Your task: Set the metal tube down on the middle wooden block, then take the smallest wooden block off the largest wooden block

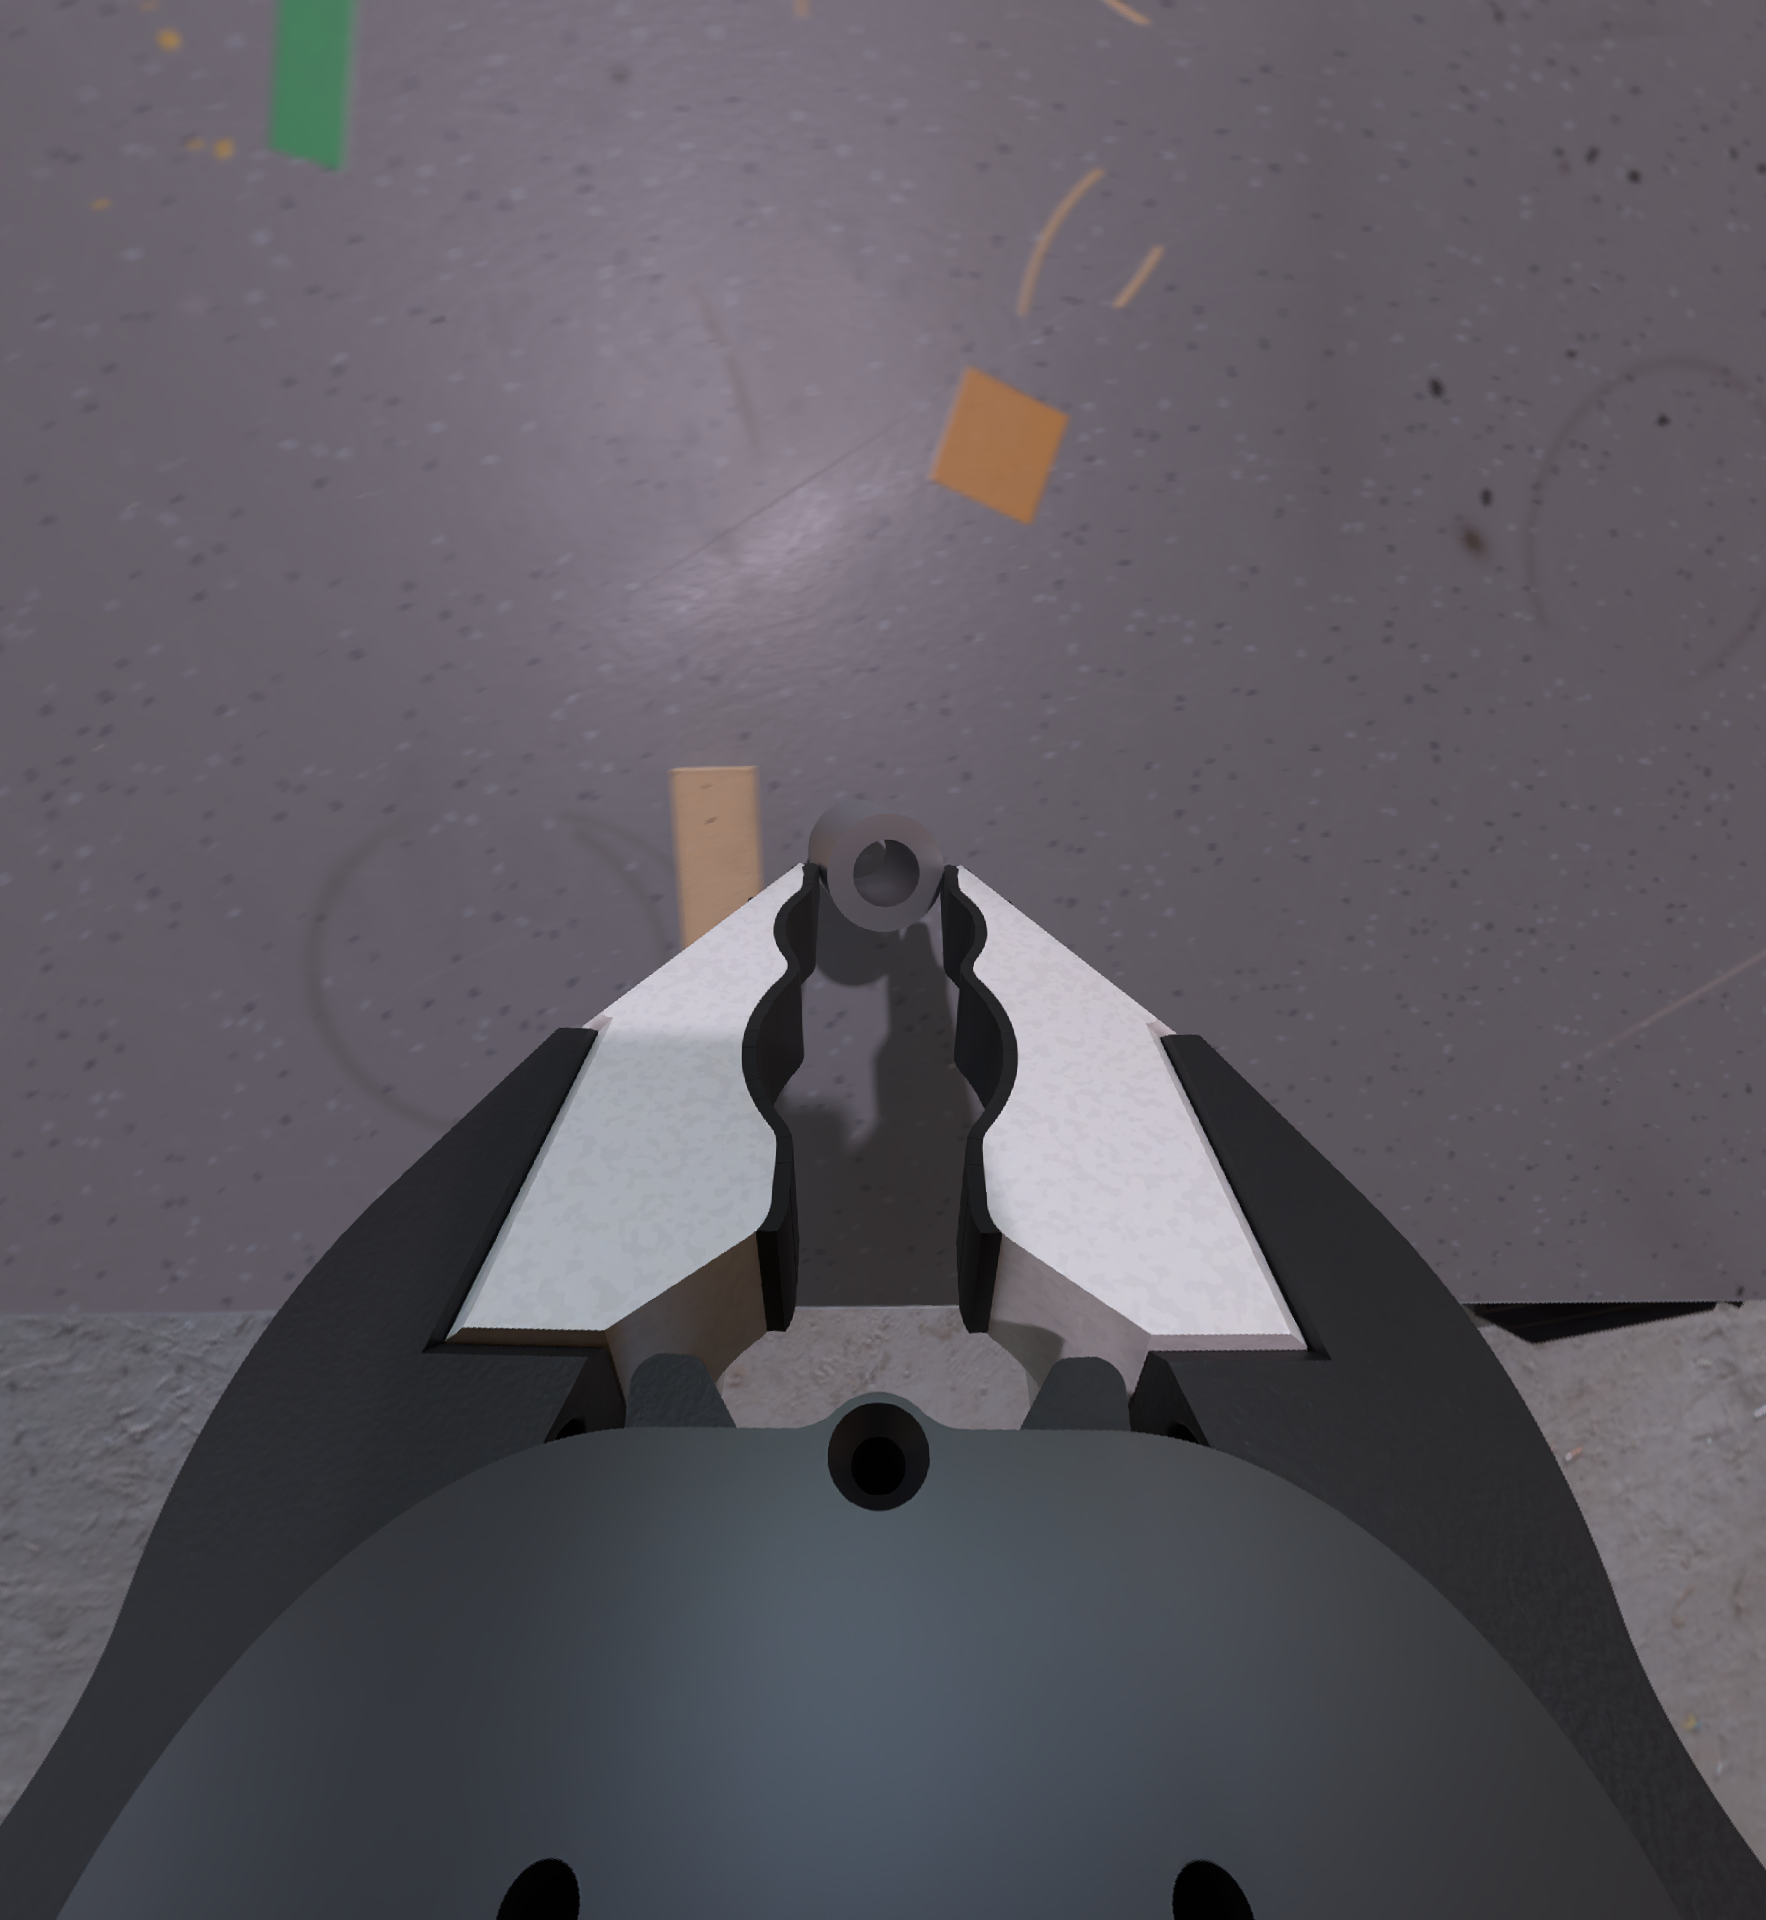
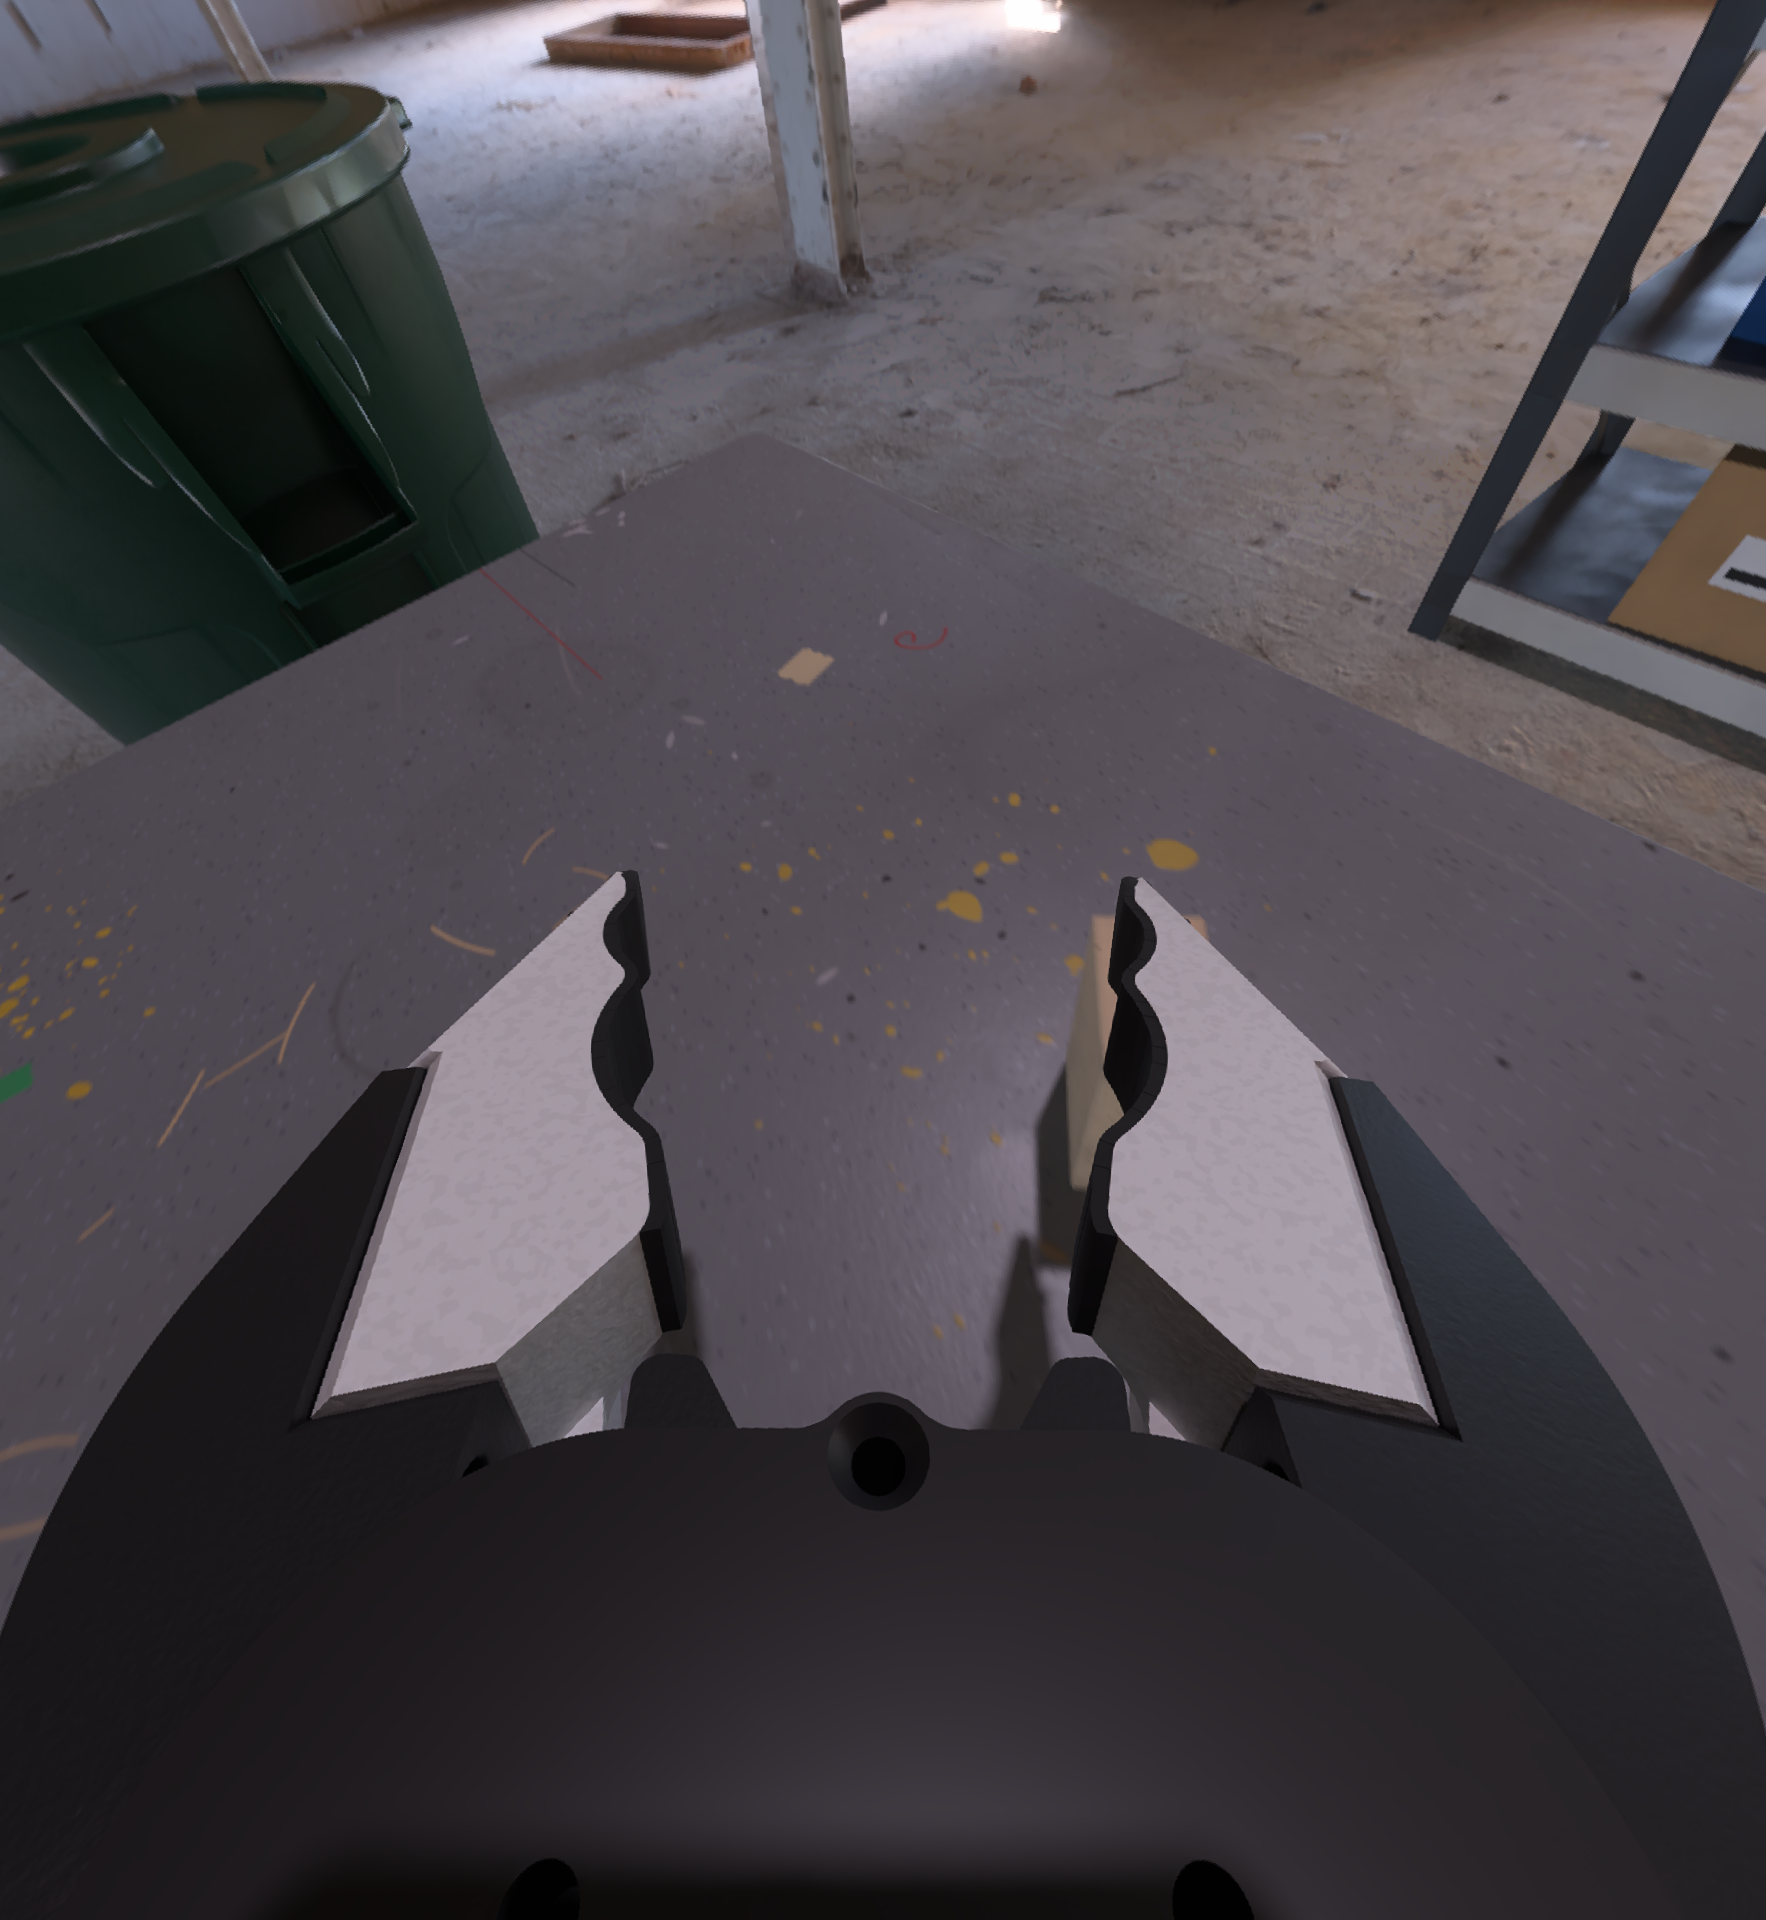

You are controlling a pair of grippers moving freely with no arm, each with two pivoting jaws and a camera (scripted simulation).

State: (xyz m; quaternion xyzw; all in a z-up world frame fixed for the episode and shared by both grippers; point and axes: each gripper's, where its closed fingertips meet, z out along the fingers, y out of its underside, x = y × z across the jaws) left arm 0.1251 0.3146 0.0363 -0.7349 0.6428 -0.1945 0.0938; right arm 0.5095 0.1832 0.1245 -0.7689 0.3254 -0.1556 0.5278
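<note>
My left gripper [image 1: 879,871] points down at the grey table [image 1: 339,623] and is shut on the metal tube [image 1: 843,883], a short grey cylinder seen end-on between the fingertips, held above the surface. A pale wooden block [image 1: 715,842] lies just left of the tube, partly hidden by the left finger. An orange-brown square piece [image 1: 998,445] lies farther away, and I cannot tell whether it is a block or a flat patch. My right gripper [image 2: 879,885] is wide open and empty above the table. A pale wooden block [image 2: 1087,1081] stands behind its right finger, mostly hidden.
The table's near edge [image 1: 79,1311] drops to a concrete floor. A strip of green tape [image 1: 310,83] lies at the far left. A dark green bin [image 2: 183,364] stands beyond the table's left corner, a white post [image 2: 806,145] behind, and a metal shelf [image 2: 1627,343] to the right.
</note>
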